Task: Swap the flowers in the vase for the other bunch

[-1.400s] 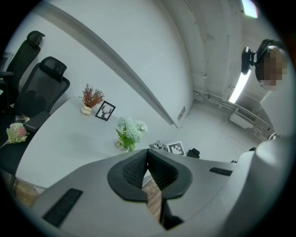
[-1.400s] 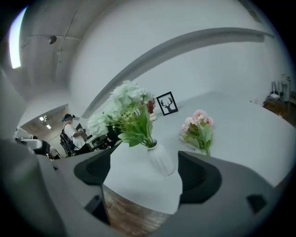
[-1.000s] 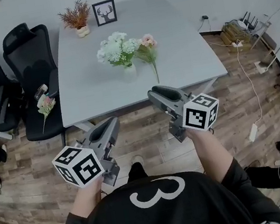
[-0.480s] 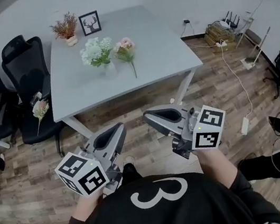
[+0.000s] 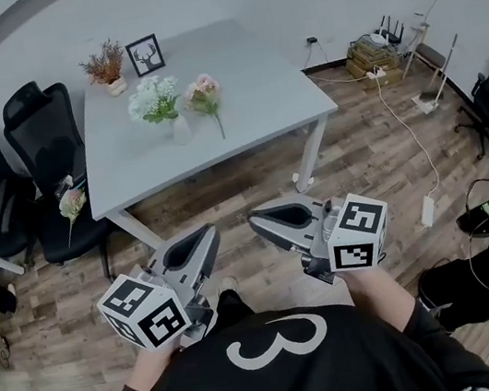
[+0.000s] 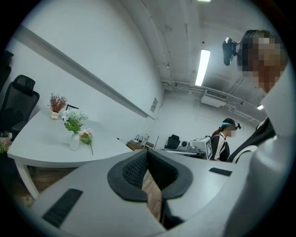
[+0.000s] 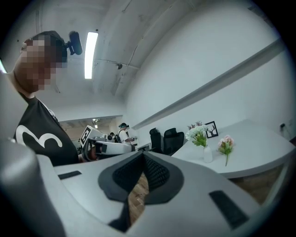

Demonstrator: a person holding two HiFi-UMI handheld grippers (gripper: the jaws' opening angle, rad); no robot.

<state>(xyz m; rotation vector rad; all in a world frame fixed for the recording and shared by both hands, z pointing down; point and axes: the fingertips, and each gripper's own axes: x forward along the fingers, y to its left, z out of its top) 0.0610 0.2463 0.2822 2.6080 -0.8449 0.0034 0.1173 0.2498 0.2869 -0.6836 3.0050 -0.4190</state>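
Grey counter (image 5: 255, 94). At its far left corner stand a framed deer picture (image 5: 144, 55) and, just beside it, a dried plant in a small pot (image 5: 106, 66). Two black office chairs (image 5: 46, 131) sit along the left edge. Wood floor (image 5: 251, 179), with a white power strip (image 5: 429, 210) and cables to the right. A box of routers (image 5: 373, 50) sits by the wall.

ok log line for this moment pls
left gripper: shut, empty | right gripper: shut, empty | white flowers: in white vase | pink bunch: on grey table beside vase
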